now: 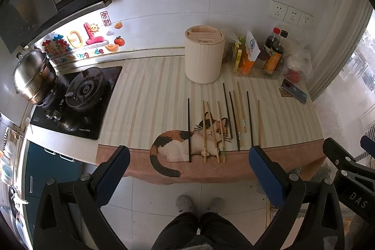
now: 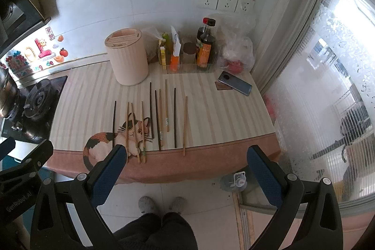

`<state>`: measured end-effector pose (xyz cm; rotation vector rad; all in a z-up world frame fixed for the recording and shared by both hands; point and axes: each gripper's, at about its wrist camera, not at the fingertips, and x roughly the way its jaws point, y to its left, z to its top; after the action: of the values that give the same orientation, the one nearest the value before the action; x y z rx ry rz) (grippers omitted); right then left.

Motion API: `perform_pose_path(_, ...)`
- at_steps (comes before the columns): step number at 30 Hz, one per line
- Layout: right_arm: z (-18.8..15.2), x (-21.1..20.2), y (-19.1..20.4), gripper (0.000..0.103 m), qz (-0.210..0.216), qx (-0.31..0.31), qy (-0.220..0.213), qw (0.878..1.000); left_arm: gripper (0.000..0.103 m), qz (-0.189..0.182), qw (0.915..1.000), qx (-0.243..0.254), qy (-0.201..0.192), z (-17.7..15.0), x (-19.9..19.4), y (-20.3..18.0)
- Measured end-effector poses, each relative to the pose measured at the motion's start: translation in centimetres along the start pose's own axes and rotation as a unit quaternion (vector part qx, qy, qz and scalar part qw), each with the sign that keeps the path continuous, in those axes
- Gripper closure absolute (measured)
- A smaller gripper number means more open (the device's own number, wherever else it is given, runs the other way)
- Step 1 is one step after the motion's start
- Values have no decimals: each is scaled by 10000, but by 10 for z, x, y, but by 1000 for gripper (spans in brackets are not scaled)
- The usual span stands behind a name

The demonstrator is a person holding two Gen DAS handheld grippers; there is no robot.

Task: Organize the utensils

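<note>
Several chopsticks, dark ones point(image 1: 189, 128) and bamboo ones point(image 1: 212, 130), lie side by side on a striped mat with a cat picture point(image 1: 178, 139); they also show in the right wrist view point(image 2: 159, 118). A cream cylindrical utensil holder point(image 1: 203, 57) point(image 2: 127, 56) stands upright behind them. My left gripper point(image 1: 189, 158) is open and empty, held back over the counter's front edge. My right gripper point(image 2: 187, 156) is open and empty, at the same edge, to the right of the left one.
A gas stove point(image 1: 79, 95) with a steel pot point(image 1: 32, 76) is at the left. Sauce bottles and packets point(image 1: 269, 55) stand in a clear tray behind right. A phone point(image 2: 235, 83) lies at the right. A window point(image 2: 328, 62) is at the far right.
</note>
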<state>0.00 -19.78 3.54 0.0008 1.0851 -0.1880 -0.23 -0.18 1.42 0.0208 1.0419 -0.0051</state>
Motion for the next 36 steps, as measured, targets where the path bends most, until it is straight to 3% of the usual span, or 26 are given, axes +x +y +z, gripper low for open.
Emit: perform_pose_path(36, -4, -12, -2, 0, 6, -15, -208, 9998, 0, -17, 9999, -40, -122, 5, -12, -2)
